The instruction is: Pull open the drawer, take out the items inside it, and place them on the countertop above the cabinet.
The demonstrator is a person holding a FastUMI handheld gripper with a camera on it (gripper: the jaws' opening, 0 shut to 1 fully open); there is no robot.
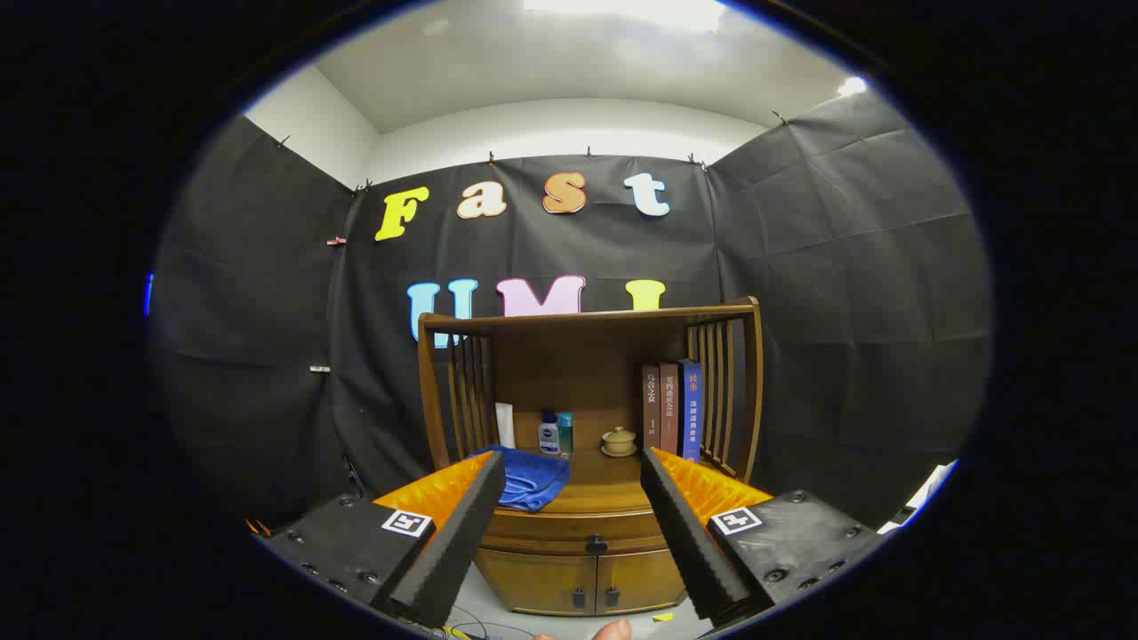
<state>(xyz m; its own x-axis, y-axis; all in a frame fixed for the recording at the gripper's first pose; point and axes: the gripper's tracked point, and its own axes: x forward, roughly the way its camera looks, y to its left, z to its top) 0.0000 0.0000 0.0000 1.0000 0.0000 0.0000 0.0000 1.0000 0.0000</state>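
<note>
At the bottom of the frame our gripper (573, 524) hangs with its jaws spread wide and holding nothing, each a dark ribbed foam wedge backed with orange. Between them, lower centre, sits the drawer (569, 532), shut, with a small dark knob (596, 544) on its curved, glossy wood front. We judge the step in hand is the approach: we should centre on that knob, close squarely on it and pull straight out. Above it, on the worktop (605, 484), lie a soft blue cloth (532, 480), a small bottle (548, 436), a lidded cup (619, 441) and upright books (673, 409).
</note>
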